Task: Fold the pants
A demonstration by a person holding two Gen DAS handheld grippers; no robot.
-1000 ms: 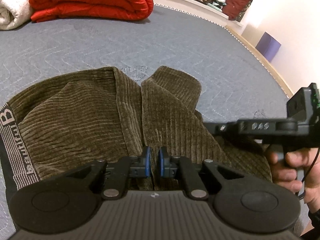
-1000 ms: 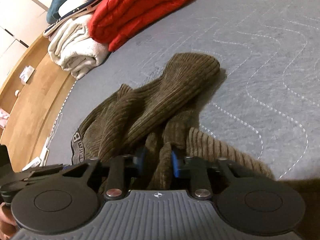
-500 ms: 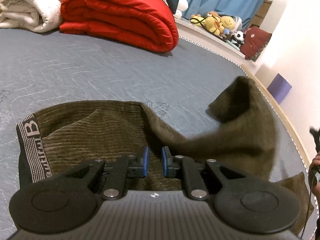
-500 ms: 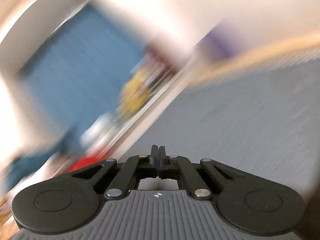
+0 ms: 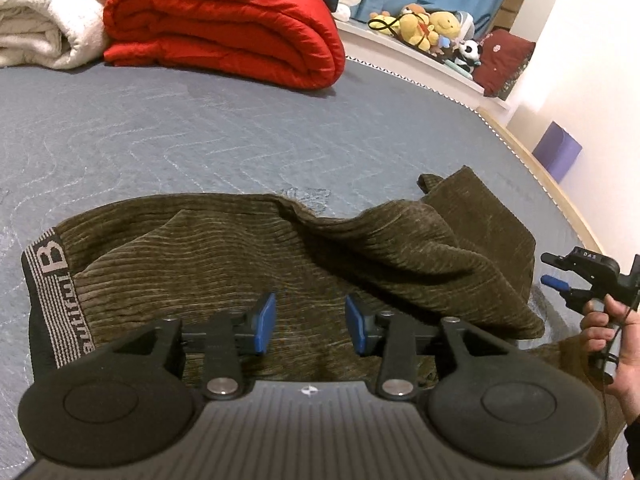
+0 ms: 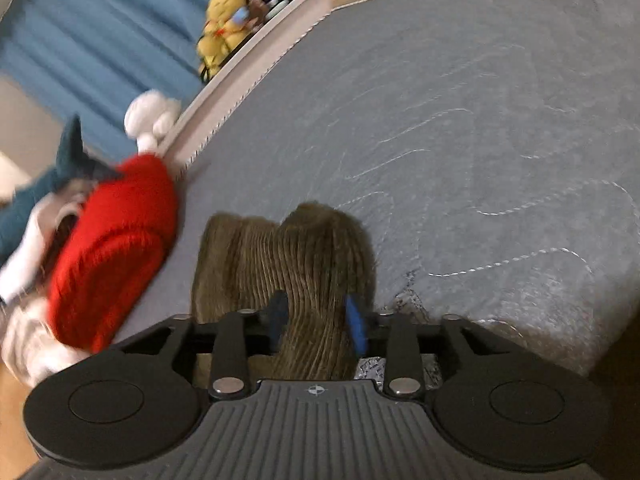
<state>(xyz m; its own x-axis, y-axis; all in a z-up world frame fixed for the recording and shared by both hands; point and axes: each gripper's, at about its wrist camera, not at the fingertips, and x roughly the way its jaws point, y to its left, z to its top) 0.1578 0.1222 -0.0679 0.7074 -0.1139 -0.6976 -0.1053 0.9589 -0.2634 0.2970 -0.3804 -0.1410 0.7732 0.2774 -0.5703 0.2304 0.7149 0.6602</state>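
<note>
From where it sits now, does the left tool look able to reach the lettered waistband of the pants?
Probably yes: the left tool hangs open over the pants, and nothing covers the waistband beside it.

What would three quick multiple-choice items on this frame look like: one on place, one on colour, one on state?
1. Where do the olive-brown corduroy pants lie?
A. on the grey quilted mattress
B. on a wooden floor
C. on a shelf

2. What colour is the folded puffy quilt?
A. blue
B. red
C. green

3. How does the left gripper stand?
A. shut on the waistband
B. shut with nothing in it
C. open above the pants

Answers:
1 A, the stitched grey surface surrounds the cloth.
2 B, plainly red beside the white blanket.
3 C, a clear gap between the blue pads; the jaws have just been opening.
</note>
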